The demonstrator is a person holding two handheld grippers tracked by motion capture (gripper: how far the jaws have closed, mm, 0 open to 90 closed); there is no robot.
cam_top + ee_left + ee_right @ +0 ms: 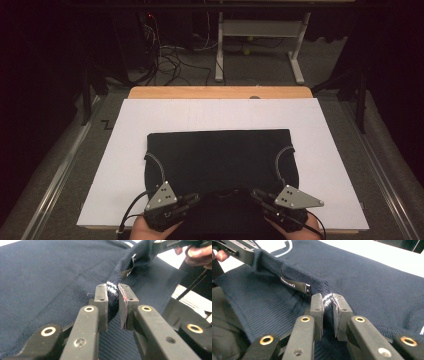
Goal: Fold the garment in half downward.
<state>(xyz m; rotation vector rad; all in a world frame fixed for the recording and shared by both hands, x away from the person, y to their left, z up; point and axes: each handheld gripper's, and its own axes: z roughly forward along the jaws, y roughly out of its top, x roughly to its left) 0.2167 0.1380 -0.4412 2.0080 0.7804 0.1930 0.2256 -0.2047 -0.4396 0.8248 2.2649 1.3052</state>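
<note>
Between the pads of the left gripper (112, 291) sits the sweater (217, 152) collar, pinched tight. The right gripper (328, 301) squeezes the collar too, farther along. Both likely hold it there to fold the sweater. Beyond them it lies flat, dark blue, with white stripes.

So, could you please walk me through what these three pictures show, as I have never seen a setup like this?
A person stands at a table and holds a hand-held two-jaw gripper in each hand. One picture is taken from above; in it the left gripper and the right gripper sit at the near edge. The other two come from cameras riding on the grippers, looking along their black jaws. On the white board covering the table lies a dark navy knitted sweater. Each gripper is shut on the sweater's ribbed collar, which has white stripes and a black label sewn inside.
</note>
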